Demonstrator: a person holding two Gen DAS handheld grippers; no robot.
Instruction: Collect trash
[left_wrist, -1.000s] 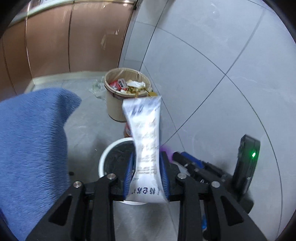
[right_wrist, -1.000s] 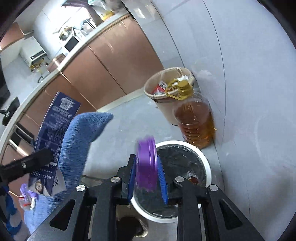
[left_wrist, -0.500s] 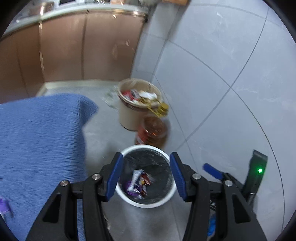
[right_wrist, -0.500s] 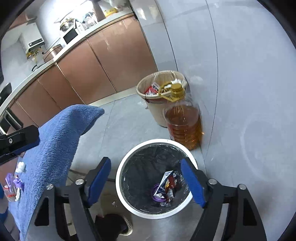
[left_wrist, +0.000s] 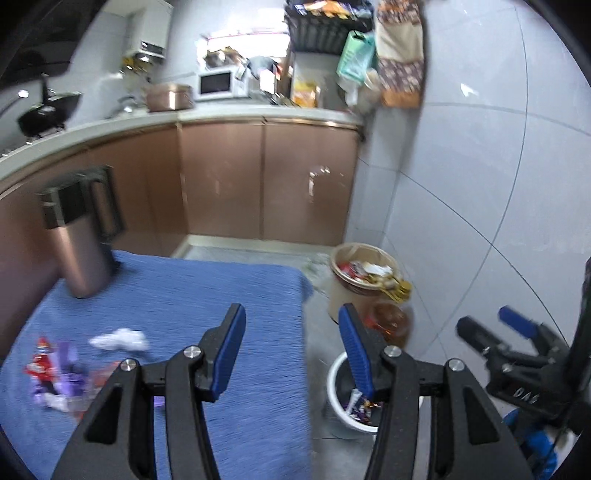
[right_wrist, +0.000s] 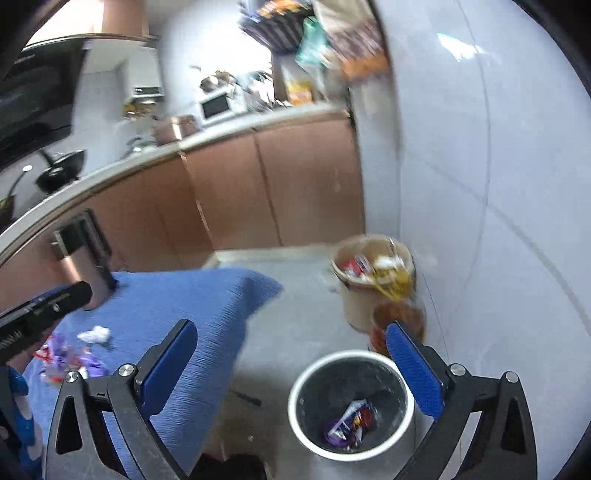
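A white bin with a black liner (right_wrist: 294, 397) stands on the floor beside the table; a white packet and purple and red wrappers (right_wrist: 351, 421) lie inside it. In the left wrist view the bin (left_wrist: 334, 398) sits under my right finger. My left gripper (left_wrist: 291, 321) is open and empty above the table's right edge. My right gripper (right_wrist: 291, 332) is empty, its jaws opening wide above the bin. On the blue cloth (left_wrist: 221, 288) lie a crumpled white paper (left_wrist: 120, 338) and a pile of red and purple wrappers (left_wrist: 55, 376). That pile (right_wrist: 70, 358) also shows in the right wrist view.
A metal jug with a black handle (left_wrist: 85, 243) stands at the cloth's far left. A tan bin full of rubbish (left_wrist: 364, 273) and an oil bottle (left_wrist: 391, 321) stand against the grey tiled wall. Brown cabinets (left_wrist: 258, 184) run behind.
My left gripper let go of the white packet and my right let go of the purple piece; both now lie in the bin. Both grippers rose and tilted up, bringing the table into view.
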